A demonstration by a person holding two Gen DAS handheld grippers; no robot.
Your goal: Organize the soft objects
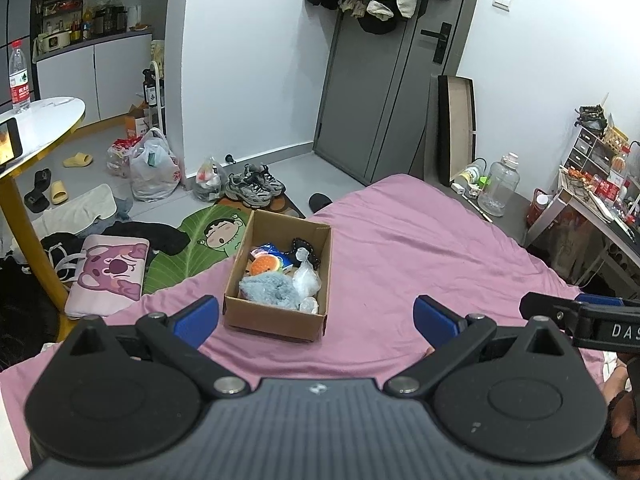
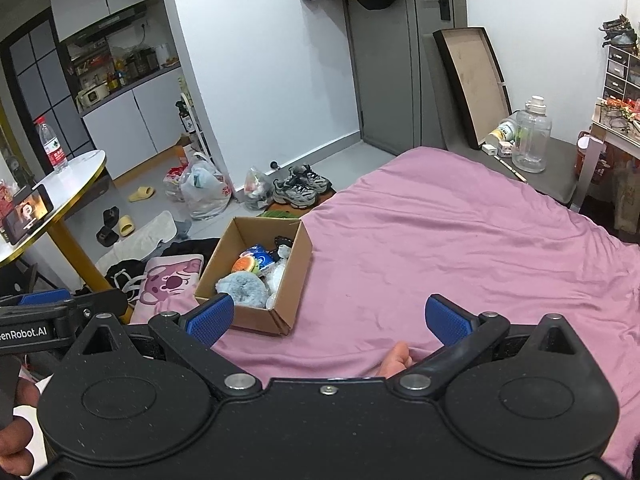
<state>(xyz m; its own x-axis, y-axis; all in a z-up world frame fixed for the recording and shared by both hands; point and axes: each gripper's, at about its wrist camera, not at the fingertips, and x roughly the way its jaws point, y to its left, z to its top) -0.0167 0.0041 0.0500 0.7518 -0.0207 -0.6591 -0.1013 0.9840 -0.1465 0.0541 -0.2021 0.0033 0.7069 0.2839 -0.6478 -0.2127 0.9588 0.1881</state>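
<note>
A cardboard box (image 1: 276, 322) (image 2: 288, 280) sits near the left edge of the pink bed sheet (image 1: 420, 248) (image 2: 460, 240). Inside lie a fluffy grey-blue item (image 1: 270, 289) (image 2: 244, 289), an orange round toy (image 1: 264, 265) (image 2: 245, 264), a blue packet (image 1: 274, 251) (image 2: 260, 257), a black-and-white item (image 1: 303, 254) (image 2: 283, 247) and clear plastic bags (image 1: 306, 282) (image 2: 277, 276). My left gripper (image 1: 316, 320) hovers open just in front of the box, empty. My right gripper (image 2: 330, 318) is open and empty beside the box's right side. The right gripper's body (image 1: 580, 320) shows at the left view's edge.
The floor to the left holds a round white table (image 2: 76, 178) with a bottle (image 2: 52, 148) and phone (image 2: 28, 212), a pink pillow (image 1: 108, 276), clothes, slippers, plastic bags (image 1: 154, 168) and sneakers (image 1: 256, 184). A clear jug (image 2: 532, 140) and a desk (image 1: 600, 208) stand right of the bed. A toe (image 2: 396, 358) pokes up under the sheet.
</note>
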